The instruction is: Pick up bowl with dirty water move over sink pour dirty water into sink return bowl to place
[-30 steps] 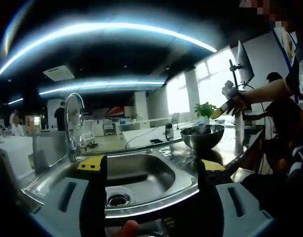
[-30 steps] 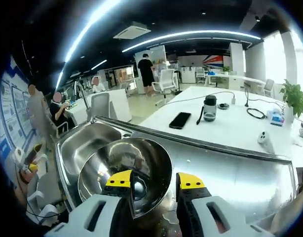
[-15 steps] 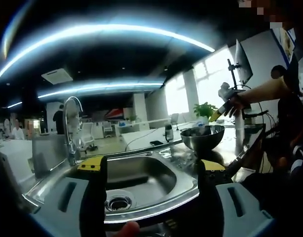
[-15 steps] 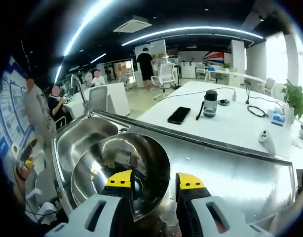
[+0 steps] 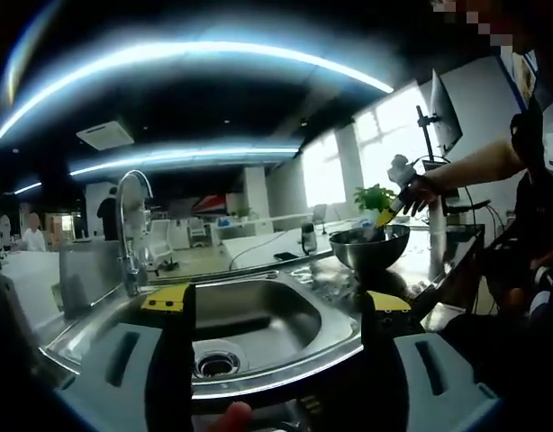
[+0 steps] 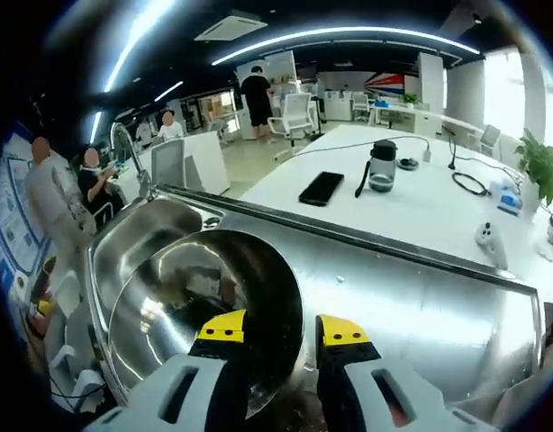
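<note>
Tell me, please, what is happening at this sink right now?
A person holding two grippers is working on a round steel bowl. The right gripper is closed on the bowl's rim, one jaw inside and one outside, beside the stainless steel sink. The left gripper is open and holds nothing, pointed at the sink basin. No water is pouring yet.

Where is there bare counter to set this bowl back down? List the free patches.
The steel counter is bare between the bowl held by the right gripper and the white table's edge. The sink basin is open around its drain. The white table, with the phone and bottle, is more crowded.
</note>
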`<state>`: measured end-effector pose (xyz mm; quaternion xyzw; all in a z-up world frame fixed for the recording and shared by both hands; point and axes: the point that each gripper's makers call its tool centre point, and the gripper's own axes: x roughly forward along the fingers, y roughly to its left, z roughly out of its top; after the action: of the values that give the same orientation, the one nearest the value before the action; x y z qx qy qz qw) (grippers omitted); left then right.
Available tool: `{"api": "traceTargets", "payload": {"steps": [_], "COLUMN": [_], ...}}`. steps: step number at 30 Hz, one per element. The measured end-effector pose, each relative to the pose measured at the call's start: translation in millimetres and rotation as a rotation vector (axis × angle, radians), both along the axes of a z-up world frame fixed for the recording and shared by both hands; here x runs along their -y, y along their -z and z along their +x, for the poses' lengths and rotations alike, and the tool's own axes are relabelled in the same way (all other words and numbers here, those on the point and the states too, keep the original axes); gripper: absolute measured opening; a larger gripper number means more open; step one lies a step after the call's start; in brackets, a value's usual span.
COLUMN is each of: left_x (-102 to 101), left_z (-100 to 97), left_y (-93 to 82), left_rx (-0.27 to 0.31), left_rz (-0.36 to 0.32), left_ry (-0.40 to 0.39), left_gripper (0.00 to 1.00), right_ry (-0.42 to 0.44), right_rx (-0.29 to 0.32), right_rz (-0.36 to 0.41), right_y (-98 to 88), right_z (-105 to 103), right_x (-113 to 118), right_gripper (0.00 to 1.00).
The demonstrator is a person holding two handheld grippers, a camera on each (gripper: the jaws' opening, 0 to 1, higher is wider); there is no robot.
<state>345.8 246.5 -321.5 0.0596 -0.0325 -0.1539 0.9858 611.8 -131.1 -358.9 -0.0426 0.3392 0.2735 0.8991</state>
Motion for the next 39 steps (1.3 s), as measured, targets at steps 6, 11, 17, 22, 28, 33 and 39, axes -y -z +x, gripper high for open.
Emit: {"api": "traceTargets", "payload": {"steps": [6, 11, 17, 22, 28, 33, 39], "left_x": [-2, -4, -8, -7, -7, -6, -6], "left_z": [-0.9, -0.9, -1.4, -1.5, -0.6, -0.7, -1.0], "left_y": [4.1, 4.8, 5.2, 4.7, 7.0, 5.2, 8.0], "left_rx": [-0.009, -0.01, -0.009, -0.007, -0.012, -0.007, -0.012], "left_rz": [0.007, 0.022, 0.022, 0.02, 0.015, -0.004, -0.003], "left_ry": [-0.006, -0.011, -0.022, -0.017, -0.017, -0.013, -0.011], "left_gripper": [0.75, 0.75, 0.75, 0.75, 0.75, 0.75, 0.75], "right_ry": [0.005, 0.003, 0.008, -0.005, 0.001, 0.001, 0.018], "right_rx": [-0.011, -0.031, -0.036, -0.046, -0.052, -0.04, -0.045], "right_rz": [-0.019, -0.047, -0.085, -0.094, -0.099, -0.112, -0.124], "right_y": [5.5, 14.6, 19.0, 21.7, 25.6, 26.6, 27.9], "right_z": [6, 3, 8, 8, 7, 5, 8], "right_x": [0, -2, -2, -2, -3, -4, 1], "right_gripper": [0.19, 0.18, 0.14, 0.13, 0.1, 0.09, 0.02]}}
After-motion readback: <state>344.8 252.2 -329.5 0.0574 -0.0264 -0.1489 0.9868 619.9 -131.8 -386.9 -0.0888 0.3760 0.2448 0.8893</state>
